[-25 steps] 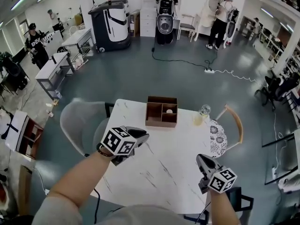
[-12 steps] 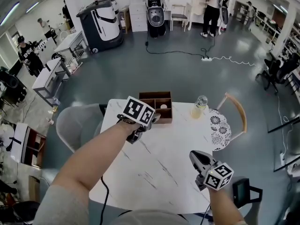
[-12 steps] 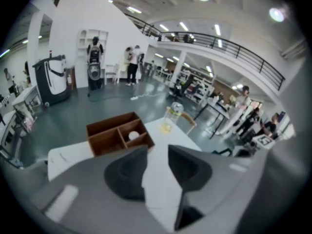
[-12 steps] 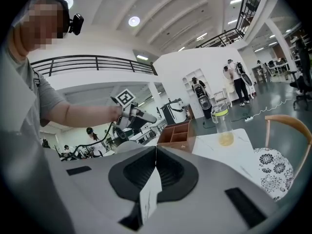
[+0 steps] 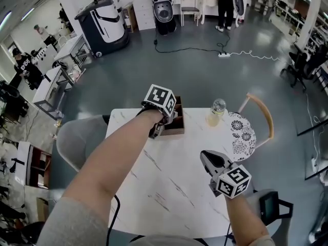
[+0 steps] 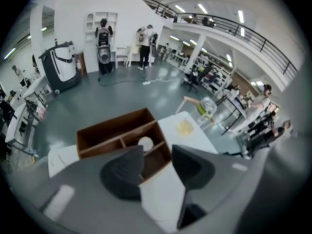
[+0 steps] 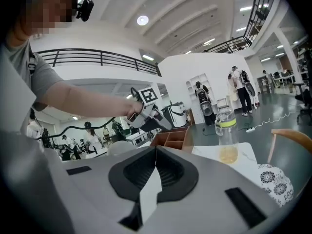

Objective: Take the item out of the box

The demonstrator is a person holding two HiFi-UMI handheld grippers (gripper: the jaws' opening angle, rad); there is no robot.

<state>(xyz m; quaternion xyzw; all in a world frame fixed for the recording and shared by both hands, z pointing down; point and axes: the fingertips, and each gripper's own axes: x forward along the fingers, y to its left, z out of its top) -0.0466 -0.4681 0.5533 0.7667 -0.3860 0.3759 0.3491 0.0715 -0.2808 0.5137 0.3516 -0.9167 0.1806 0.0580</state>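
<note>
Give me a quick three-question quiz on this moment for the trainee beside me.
1. True or false: the right gripper has its jaws together.
2. The small white item lies in: A) the wooden box, B) the bottle, C) the patterned chair cushion.
3. Fill in: the jaws of the left gripper stand ____.
Key: 1 true. 2 A. 3 apart. They have just been opening above the box, and nothing is gripped between them.
</note>
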